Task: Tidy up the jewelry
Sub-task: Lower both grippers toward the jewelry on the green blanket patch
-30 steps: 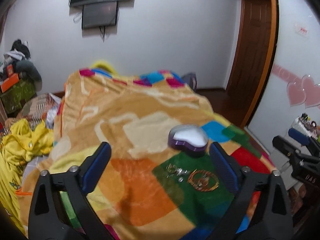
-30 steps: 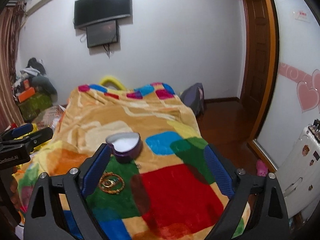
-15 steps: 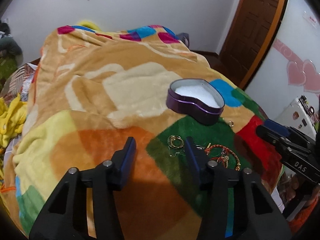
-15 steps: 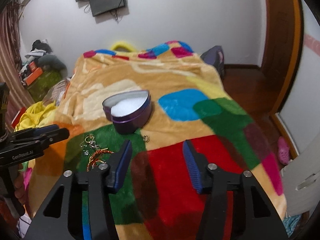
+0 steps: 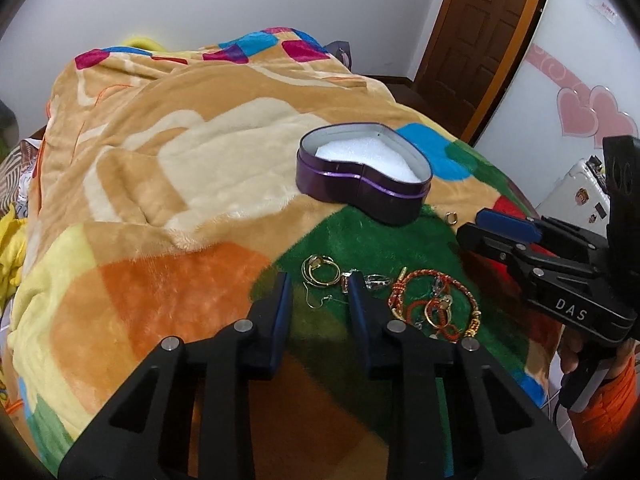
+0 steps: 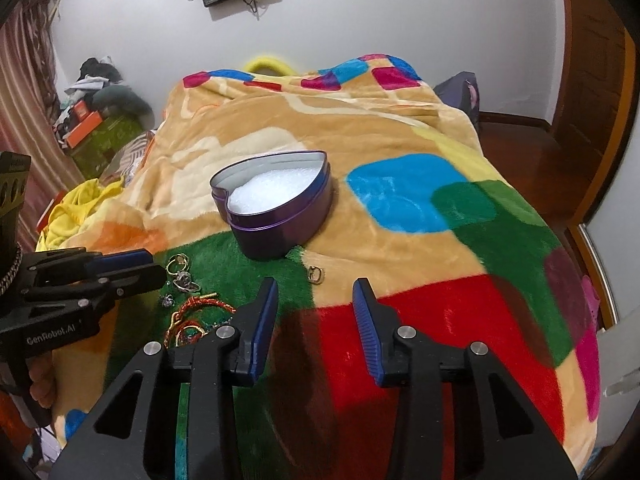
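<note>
A purple heart-shaped tin (image 5: 362,178) with white foam inside stands open on the blanket; it also shows in the right wrist view (image 6: 276,204). Loose jewelry lies on the green patch: gold hoop earrings (image 5: 320,271), silver pieces (image 5: 376,280), and red-orange braided bracelets (image 5: 434,302). A small gold ring (image 5: 452,218) lies apart near the tin, also in the right wrist view (image 6: 315,274). My left gripper (image 5: 318,286) is open and empty, its fingers low over the hoop earrings. My right gripper (image 6: 316,292) is open and empty, just short of the small ring.
The bed is covered by a colourful patchwork blanket (image 6: 400,200). Yellow clothes (image 6: 80,208) and clutter lie at the left. A wooden door (image 5: 480,40) and a white cabinet (image 5: 576,188) stand at the right.
Both grippers have moved down and closer to the blanket and narrowed their jaws. The left now hovers over the earrings, the right near the small ring.
</note>
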